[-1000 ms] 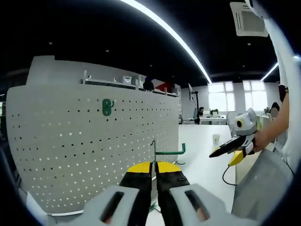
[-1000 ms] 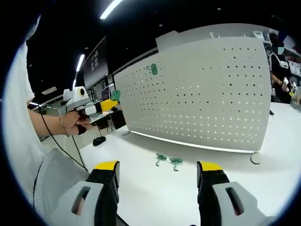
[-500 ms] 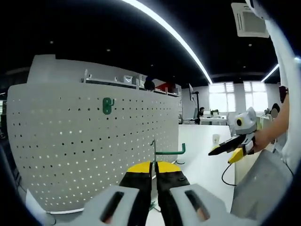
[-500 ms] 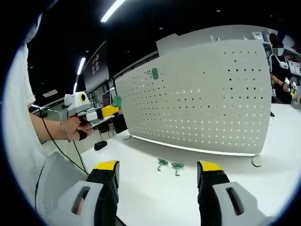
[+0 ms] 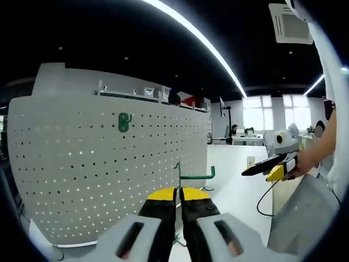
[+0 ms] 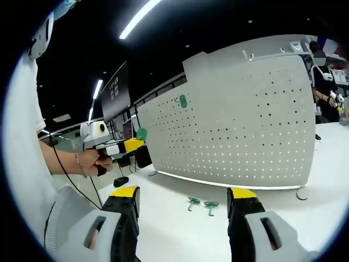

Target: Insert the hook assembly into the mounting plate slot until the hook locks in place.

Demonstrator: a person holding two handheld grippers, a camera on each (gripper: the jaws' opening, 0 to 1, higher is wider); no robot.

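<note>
The white perforated mounting plate (image 5: 109,169) stands upright on the table, with one green hook (image 5: 125,122) seated high on it. My left gripper (image 5: 178,193) is shut on a green hook assembly (image 5: 196,176), held in the air just right of the plate's face. In the right gripper view the same plate (image 6: 245,131) and mounted hook (image 6: 183,101) show. The left gripper (image 6: 130,146) is there too, holding its hook (image 6: 142,134) off the plate's left end. My right gripper (image 6: 185,203) is open and holds nothing. It also appears at the right (image 5: 270,166), held by a hand.
Two spare green hooks (image 6: 193,202) (image 6: 211,205) lie on the white table (image 6: 180,229) in front of the plate's base. A person (image 6: 324,82) stands behind the plate at the far right. A black cable (image 5: 262,202) trails across the table.
The right gripper view has tilted, so the plate and table hooks sit lower in it. The left gripper still holds its hook in the same place by the plate.
</note>
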